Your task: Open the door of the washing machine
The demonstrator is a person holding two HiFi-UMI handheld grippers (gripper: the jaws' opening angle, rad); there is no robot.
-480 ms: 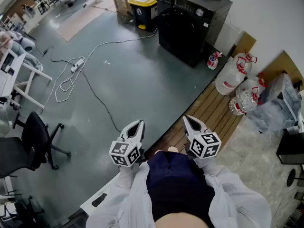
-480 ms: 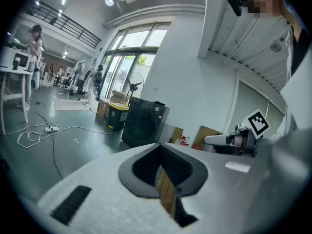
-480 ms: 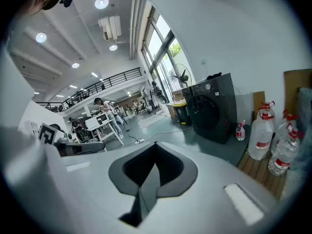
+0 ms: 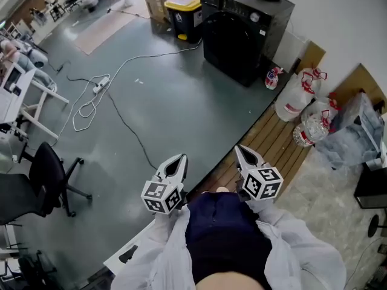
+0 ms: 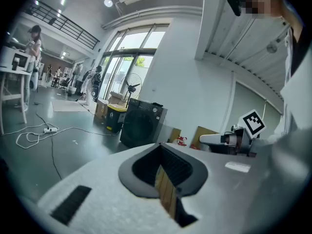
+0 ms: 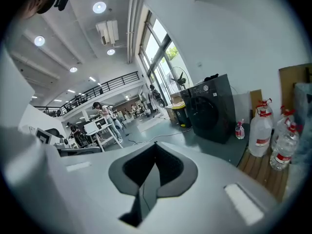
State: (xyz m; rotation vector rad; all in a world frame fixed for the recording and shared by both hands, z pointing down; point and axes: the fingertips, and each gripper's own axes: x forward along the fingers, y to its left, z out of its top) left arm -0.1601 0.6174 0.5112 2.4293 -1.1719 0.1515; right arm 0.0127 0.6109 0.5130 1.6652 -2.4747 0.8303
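The black washing machine (image 4: 242,29) stands against the far wall, its round door (image 4: 230,38) closed; it also appears in the left gripper view as the washing machine (image 5: 141,123) and in the right gripper view as the washing machine (image 6: 209,108). Both grippers are held close to the person's body, far from the machine. My left gripper (image 4: 179,160) is shut with nothing in it. My right gripper (image 4: 239,150) also has its jaws together and empty. Both point slightly downward toward the machine.
A yellow-lidded bin (image 4: 183,11) and cardboard boxes (image 4: 156,2) stand left of the machine. Water jugs (image 4: 296,98) and bags sit on wooden boards (image 4: 272,144) to its right. A white cable with power strip (image 4: 97,86) lies across the grey floor. An office chair (image 4: 45,177) is at left.
The view has shifted slightly; both grippers stay close to the body, shut, with no clear motion of their own.
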